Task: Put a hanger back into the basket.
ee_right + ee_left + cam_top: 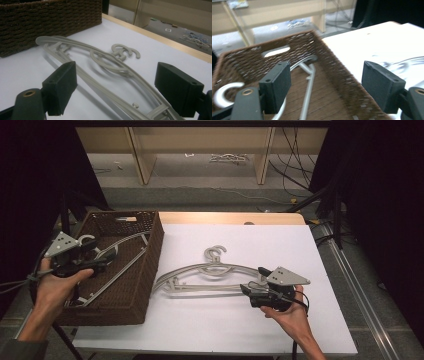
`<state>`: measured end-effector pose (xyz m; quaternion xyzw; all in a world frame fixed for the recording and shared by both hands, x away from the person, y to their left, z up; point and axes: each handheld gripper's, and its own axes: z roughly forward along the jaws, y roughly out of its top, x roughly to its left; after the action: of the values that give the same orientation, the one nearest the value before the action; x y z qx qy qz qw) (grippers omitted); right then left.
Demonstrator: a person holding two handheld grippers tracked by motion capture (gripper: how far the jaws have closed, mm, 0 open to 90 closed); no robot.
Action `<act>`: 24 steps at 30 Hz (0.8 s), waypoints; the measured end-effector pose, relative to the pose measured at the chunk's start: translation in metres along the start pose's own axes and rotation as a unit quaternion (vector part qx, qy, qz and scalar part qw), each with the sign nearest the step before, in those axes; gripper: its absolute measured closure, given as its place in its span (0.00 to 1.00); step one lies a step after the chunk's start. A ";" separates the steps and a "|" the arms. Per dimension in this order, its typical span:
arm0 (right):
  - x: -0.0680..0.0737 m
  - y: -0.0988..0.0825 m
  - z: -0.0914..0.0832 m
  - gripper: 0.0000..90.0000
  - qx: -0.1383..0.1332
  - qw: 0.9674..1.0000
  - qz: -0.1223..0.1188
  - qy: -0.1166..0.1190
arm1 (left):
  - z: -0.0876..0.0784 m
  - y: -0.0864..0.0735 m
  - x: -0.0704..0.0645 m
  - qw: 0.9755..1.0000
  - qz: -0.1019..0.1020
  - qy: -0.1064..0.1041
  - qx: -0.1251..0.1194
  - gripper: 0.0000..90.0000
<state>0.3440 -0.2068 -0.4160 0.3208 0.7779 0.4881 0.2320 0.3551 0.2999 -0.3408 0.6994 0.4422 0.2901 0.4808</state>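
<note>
Wicker basket (145, 270) at table's left, grey hanger (117, 257) inside it, left gripper (97, 257) above basket, stacked hangers (210, 275) right of basket, right gripper (252, 282) at their far end

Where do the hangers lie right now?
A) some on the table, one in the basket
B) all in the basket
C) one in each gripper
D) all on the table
A: grey hangers lie on the white table, another hanger inside the basket.
</note>
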 end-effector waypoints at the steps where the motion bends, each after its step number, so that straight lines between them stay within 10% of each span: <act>1: 0.001 -0.001 0.001 0.21 -0.003 1.000 -0.002 -0.001 | 0.000 0.000 -0.013 1.000 0.006 -0.016 -0.007 0.23; 24: 0.001 -0.001 0.001 0.21 -0.018 1.000 -0.007 -0.001 | 0.013 -0.028 -0.101 0.992 0.020 -0.117 -0.048 0.24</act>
<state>0.3441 -0.2058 -0.4173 0.3114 0.7708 0.5002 0.2424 0.3118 0.2079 -0.3701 0.7131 0.3544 0.2369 0.5566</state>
